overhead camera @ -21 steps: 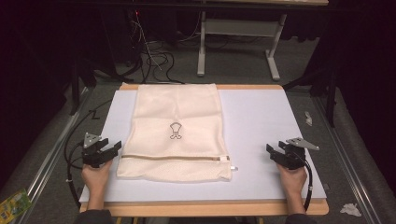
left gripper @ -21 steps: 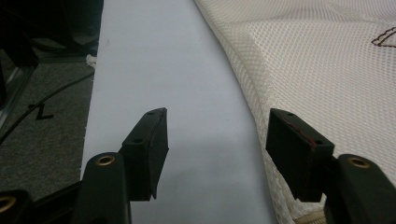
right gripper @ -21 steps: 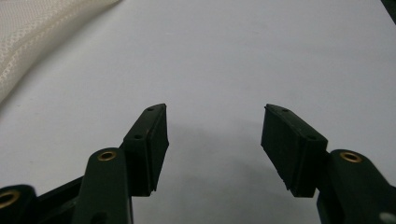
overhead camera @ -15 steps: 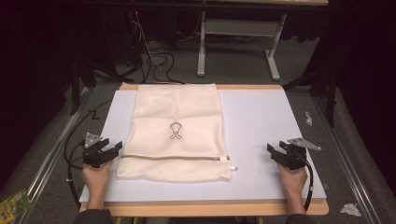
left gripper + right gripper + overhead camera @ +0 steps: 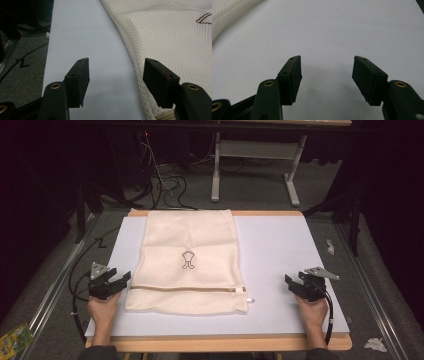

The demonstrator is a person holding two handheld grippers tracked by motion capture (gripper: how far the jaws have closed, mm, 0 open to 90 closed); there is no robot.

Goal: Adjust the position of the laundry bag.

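We hold our left gripper (image 5: 121,280) wide open beside the cream mesh bag (image 5: 189,255) on the white mat (image 5: 280,250), our right gripper (image 5: 292,282) wide open well apart.

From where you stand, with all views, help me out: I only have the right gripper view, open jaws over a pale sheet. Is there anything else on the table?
Observer: Yes, a cream mesh bag lies flat on the sheet, left of the right gripper.
Operator: Is the bag zipped shut?
Observer: It looks so; the zipper runs across its near end, its pull at the right.
Operator: And the left gripper?
Observer: The left gripper is open at the bag's left edge, gripping nothing.
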